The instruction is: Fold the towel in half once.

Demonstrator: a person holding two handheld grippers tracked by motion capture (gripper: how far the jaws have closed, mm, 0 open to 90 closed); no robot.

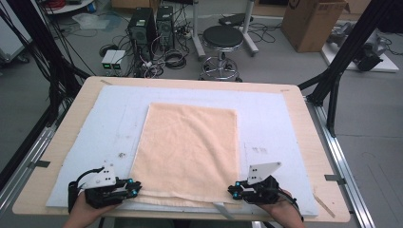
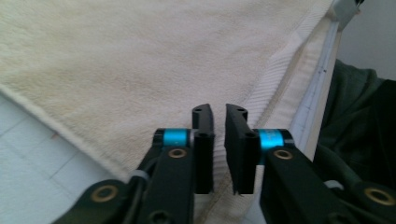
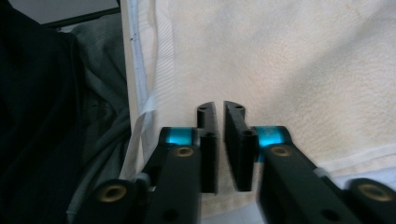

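Note:
A peach towel [image 1: 187, 152] lies flat on a white mat [image 1: 109, 123], with its near hem folded over at the table's front. My left gripper [image 1: 138, 186] rests at the towel's near left corner and my right gripper [image 1: 231, 190] at its near right corner. In the left gripper view the black jaws [image 2: 219, 109] stand a narrow gap apart over the towel's ribbed hem [image 2: 275, 74], with nothing pinched between them. The right gripper view shows the same: jaws [image 3: 219, 106] slightly apart just above the towel [image 3: 303, 60] beside its hem.
The mat covers most of a wooden table [image 1: 304, 123]. Beyond the table stand a black stool [image 1: 222, 38], computer towers [image 1: 142, 26] with cables, and a cardboard box [image 1: 311, 21]. Black frame legs [image 1: 342, 61] rise at the right. The person's dark clothing [image 3: 42, 116] is close behind the front edge.

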